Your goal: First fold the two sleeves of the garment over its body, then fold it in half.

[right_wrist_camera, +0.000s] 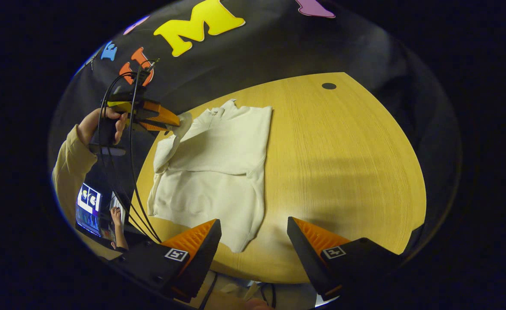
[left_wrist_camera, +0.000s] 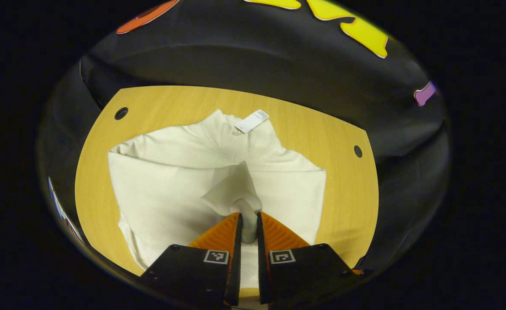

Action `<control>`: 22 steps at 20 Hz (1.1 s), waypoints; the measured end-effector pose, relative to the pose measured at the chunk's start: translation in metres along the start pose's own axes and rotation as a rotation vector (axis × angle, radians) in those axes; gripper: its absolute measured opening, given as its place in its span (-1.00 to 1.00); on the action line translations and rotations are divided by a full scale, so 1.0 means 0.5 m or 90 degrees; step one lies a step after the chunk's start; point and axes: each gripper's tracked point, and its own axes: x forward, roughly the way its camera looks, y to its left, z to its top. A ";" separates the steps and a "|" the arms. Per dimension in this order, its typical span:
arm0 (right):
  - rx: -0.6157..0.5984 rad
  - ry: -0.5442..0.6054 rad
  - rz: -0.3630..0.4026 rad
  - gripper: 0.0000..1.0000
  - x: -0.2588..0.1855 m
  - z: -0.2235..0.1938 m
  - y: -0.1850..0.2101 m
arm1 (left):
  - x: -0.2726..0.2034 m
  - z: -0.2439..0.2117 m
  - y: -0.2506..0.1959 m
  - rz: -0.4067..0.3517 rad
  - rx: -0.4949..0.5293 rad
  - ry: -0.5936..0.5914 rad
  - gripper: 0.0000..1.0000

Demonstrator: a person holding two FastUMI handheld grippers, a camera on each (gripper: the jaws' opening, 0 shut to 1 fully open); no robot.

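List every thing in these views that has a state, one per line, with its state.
garment: lying on the table, one sleeve already folded over its body, the other lifted.
sleeve: cuff pinched and raised above the body.
left gripper: shut on the sleeve.
right gripper: open, holding nothing, above the table's near edge.
table: wooden, bare beside the garment.

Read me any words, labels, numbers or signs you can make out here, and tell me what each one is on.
No text here can be read.
White tag at the garment neck: print too small to read.
Square coded markers on the left gripper and the right gripper: patterns, not words.
Screen below the table edge: too small and blurred.
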 end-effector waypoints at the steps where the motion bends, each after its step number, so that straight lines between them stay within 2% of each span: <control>1: 0.004 0.001 -0.007 0.94 -0.001 -0.002 -0.004 | 0.013 -0.003 -0.027 -0.017 -0.005 0.007 -0.59; 2: 0.008 0.000 -0.011 0.93 -0.004 -0.004 -0.011 | 0.024 -0.004 -0.051 -0.030 -0.012 0.010 -0.58; 3: 0.012 -0.002 -0.015 0.93 -0.013 -0.011 -0.020 | 0.036 -0.002 -0.073 -0.038 -0.015 0.015 -0.43; 4: 0.018 -0.001 -0.019 0.93 -0.015 -0.016 -0.025 | 0.047 0.002 -0.091 -0.043 -0.015 0.017 -0.58; 7: 0.028 0.009 -0.032 0.94 -0.011 -0.033 -0.044 | 0.068 0.019 -0.141 -0.050 -0.016 0.022 -0.55; 11: 0.032 0.011 -0.043 0.93 -0.012 -0.035 -0.055 | 0.049 0.062 -0.211 -0.080 -0.012 0.012 -0.48; 12: 0.033 0.013 -0.044 0.93 -0.010 -0.033 -0.056 | 0.038 0.077 -0.225 -0.087 -0.013 0.007 -0.31; 13: 0.034 0.015 -0.045 0.93 -0.008 -0.034 -0.056 | 0.025 0.092 -0.234 -0.087 -0.013 0.002 0.08; 14: 0.033 0.017 -0.043 0.94 -0.005 -0.031 -0.053 | 0.012 0.107 -0.237 -0.077 -0.012 0.001 -0.03; 16: 0.029 0.017 -0.042 0.93 0.000 -0.028 -0.045 | -0.018 0.140 -0.232 -0.051 -0.022 -0.007 0.23; 17: 0.024 0.018 -0.042 0.93 0.002 -0.028 -0.041 | -0.036 0.155 -0.233 -0.052 -0.029 -0.009 0.27; 18: 0.019 0.019 -0.042 0.93 0.006 -0.029 -0.037 | -0.053 0.169 -0.237 -0.058 -0.040 -0.009 0.75; 19: 0.016 0.021 -0.038 0.93 0.009 -0.031 -0.030 | -0.071 0.181 -0.233 -0.051 -0.046 -0.008 0.68; 22: 0.004 0.030 -0.039 0.93 0.027 -0.039 -0.014 | -0.140 0.223 -0.220 -0.049 -0.051 -0.023 0.96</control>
